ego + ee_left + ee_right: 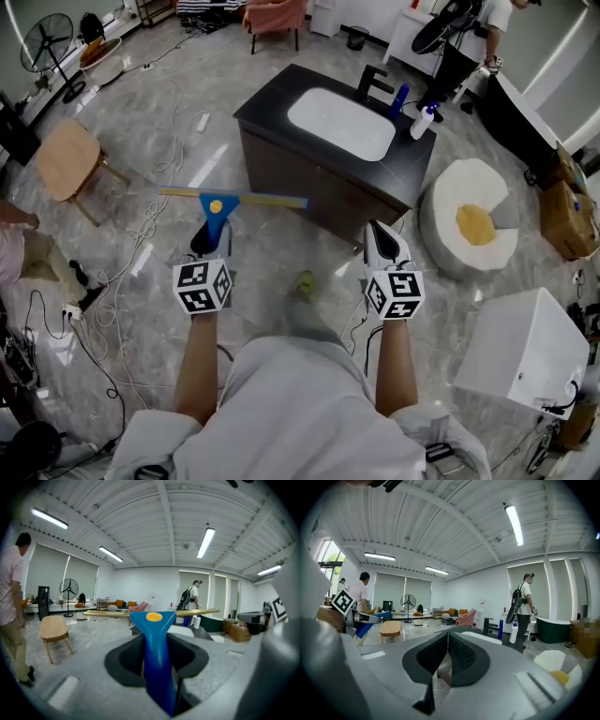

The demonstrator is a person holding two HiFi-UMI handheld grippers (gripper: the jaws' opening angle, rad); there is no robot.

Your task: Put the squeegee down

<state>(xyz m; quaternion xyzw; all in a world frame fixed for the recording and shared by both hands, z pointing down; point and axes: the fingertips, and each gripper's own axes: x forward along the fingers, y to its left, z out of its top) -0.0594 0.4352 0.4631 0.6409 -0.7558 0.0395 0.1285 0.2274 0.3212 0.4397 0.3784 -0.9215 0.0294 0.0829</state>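
- Head view looks steeply down onto a black vanity cabinet with white basin [281, 150]
- Both gripper views face level, close behind their jaws, sharing that cabinet

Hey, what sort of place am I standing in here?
Likely an open studio or test workshop, not a real bathroom: a freestanding black sink cabinet sits mid-room, loose white cables trail nearby, and a black pedestal fan stands beyond.

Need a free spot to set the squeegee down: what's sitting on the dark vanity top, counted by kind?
bottles: 2 (blue bottle, white spray bottle)
faucet: 1
basin: 1
total: 4
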